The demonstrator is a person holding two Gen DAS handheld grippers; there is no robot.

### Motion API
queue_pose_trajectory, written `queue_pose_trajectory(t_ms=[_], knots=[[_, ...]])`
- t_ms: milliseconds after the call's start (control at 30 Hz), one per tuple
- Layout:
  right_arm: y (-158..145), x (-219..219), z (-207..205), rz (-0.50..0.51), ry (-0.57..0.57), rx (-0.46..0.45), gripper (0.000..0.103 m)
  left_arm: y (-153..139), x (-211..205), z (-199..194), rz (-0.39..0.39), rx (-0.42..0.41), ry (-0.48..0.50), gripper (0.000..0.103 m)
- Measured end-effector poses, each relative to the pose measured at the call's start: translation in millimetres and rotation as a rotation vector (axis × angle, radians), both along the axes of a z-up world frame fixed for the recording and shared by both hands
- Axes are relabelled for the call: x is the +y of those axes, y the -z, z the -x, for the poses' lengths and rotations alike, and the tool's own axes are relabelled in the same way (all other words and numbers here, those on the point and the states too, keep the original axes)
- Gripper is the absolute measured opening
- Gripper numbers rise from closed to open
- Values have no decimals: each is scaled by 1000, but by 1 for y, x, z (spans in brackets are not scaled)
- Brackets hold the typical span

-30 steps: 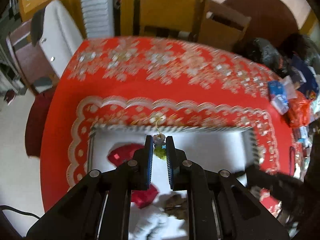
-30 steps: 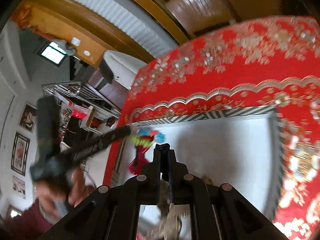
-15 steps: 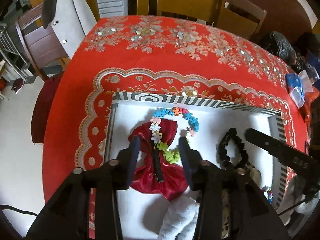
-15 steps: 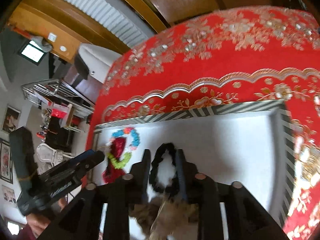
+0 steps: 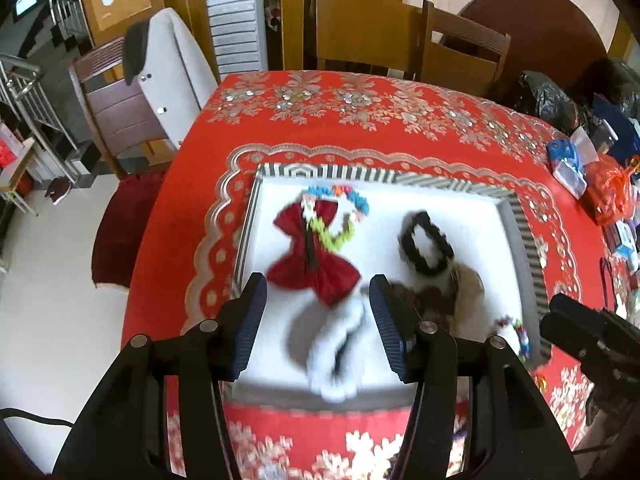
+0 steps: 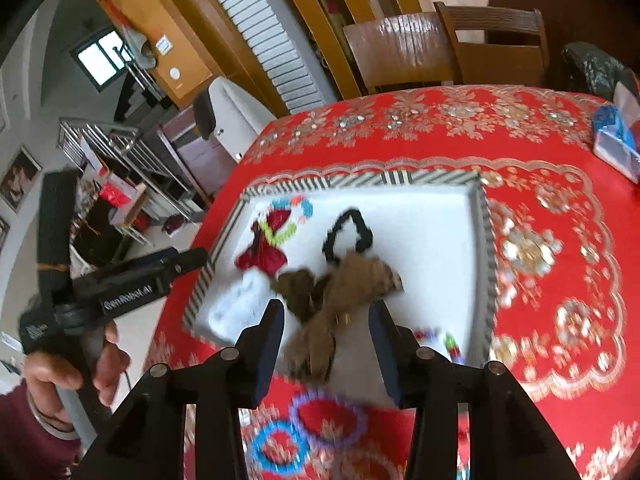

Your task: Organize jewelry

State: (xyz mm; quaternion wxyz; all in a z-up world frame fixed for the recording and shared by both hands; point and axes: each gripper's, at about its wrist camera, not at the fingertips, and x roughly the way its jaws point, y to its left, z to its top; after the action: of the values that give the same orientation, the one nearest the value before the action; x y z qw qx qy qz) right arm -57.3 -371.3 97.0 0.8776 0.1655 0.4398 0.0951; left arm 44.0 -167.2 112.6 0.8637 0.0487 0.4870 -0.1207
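A white tray with a striped rim [image 5: 452, 182] [image 6: 400, 179] sits on the red tablecloth. In it lie a red bow [image 5: 316, 268] [image 6: 262, 254], a multicoloured bead bracelet [image 5: 352, 204] [image 6: 298, 210], a black scrunchie [image 5: 424, 246] [image 6: 348, 236], a brown bow [image 5: 460, 284] [image 6: 344, 284] and a white fluffy hair tie [image 5: 336, 352] [image 6: 236, 304]. My left gripper [image 5: 318, 326] is open and empty above the tray's near edge. My right gripper [image 6: 326, 342] is open and empty above the brown bow. A purple ring [image 6: 328, 418] and a blue ring [image 6: 278, 448] lie on the cloth in front of the tray.
Small beads [image 5: 516, 330] [image 6: 450, 344] lie in the tray's near right corner. Bags and packets [image 5: 588, 168] crowd the table's right side. Wooden chairs [image 5: 460, 52] stand behind the table, and a chair with a white cover [image 5: 172, 72] stands at the left.
Both grippers have opened wider and pulled back and up from the tray. The bead bracelet stays on the red bow and the black scrunchie stays in the tray.
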Motion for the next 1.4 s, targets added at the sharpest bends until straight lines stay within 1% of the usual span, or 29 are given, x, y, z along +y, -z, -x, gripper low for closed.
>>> queue_pose_trajectory(t_ms=[267, 533, 667, 867, 1067, 1267, 1400], knots=[[2, 4, 58, 25, 26, 15, 42, -7, 2, 63, -2, -24, 5, 53], [6, 4, 98, 49, 44, 43, 42, -2, 5, 106, -5, -23, -5, 53], [7, 2, 109, 49, 55, 46, 42, 0, 7, 122, -5, -26, -12, 53], [7, 0, 123, 58, 63, 55, 42, 4, 8, 141, -17, -26, -7, 53], [12, -3, 134, 62, 67, 72, 42, 10, 12, 152, -25, -12, -9, 53], [21, -9, 144, 62, 72, 96, 42, 18, 20, 155, 3, 32, -16, 53], [32, -9, 146, 51, 70, 119, 42, 30, 28, 153, 53, 94, 2, 54]])
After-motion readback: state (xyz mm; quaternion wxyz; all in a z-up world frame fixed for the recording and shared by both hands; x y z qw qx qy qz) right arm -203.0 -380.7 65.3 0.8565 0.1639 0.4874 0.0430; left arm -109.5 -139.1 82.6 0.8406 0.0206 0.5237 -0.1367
